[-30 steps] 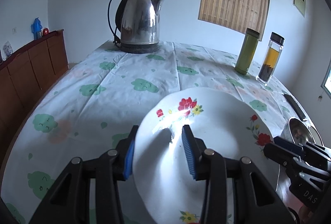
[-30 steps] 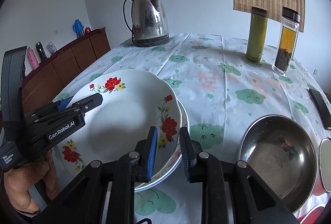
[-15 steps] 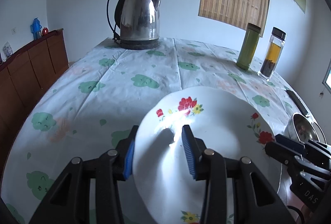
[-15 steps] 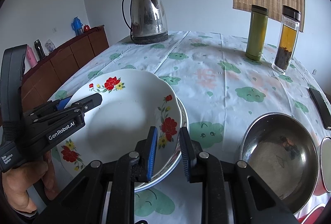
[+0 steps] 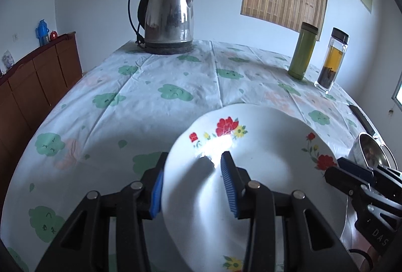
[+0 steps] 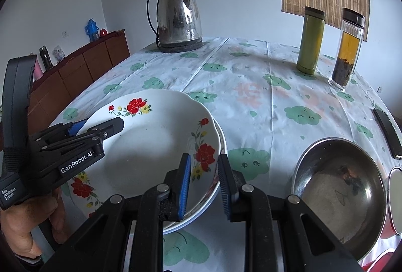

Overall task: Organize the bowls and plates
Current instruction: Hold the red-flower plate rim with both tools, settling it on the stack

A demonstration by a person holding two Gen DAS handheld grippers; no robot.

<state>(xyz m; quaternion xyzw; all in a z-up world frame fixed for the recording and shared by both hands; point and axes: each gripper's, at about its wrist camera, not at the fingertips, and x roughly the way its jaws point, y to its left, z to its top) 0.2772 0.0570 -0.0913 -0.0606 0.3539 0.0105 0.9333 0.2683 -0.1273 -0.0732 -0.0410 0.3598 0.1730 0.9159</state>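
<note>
Left side: wooden sideboard [image 6: 83,65] along the wall, clear of the work.

Left gripper [image 5: 192,180] straddles the near-left rim of the white scalloped ceramic plate with red flowers [image 6: 150,146]; one blue pad sits outside the rim, the other inside over the well. The jaws are narrowly spread with the rim between them, and the pads appear to pinch it, though contact is hard to confirm through the glare. A hand [image 6: 27,229] holds this gripper from below left.

The flowered plate lies tilted, its right edge resting on a stack of plain white plates [image 6: 201,204] beneath, on the cloud-print tablecloth [image 6: 251,96].

Right gripper [image 6: 203,186] brackets the plate's near-right rim; its jaws are close together, but whether the pads actually bite on the rim I cannot tell. Both grippers are at the plate, on opposite sides, so its width runs between them, across both views. Judgement: the coming move is a two-handed settle of the plate onto the stack, and levelling it is what counts.

Just right of the stack: a steel bowl [image 6: 339,189], near enough to be clipped by the right gripper if it swings outward. A dark phone-like slab [image 6: 388,133] lies beyond it.

Far edge: steel electric kettle [image 5: 168,18], green cylindrical flask [image 5: 302,50], and clear bottle of amber tea [image 5: 331,58], all well apart.
</note>
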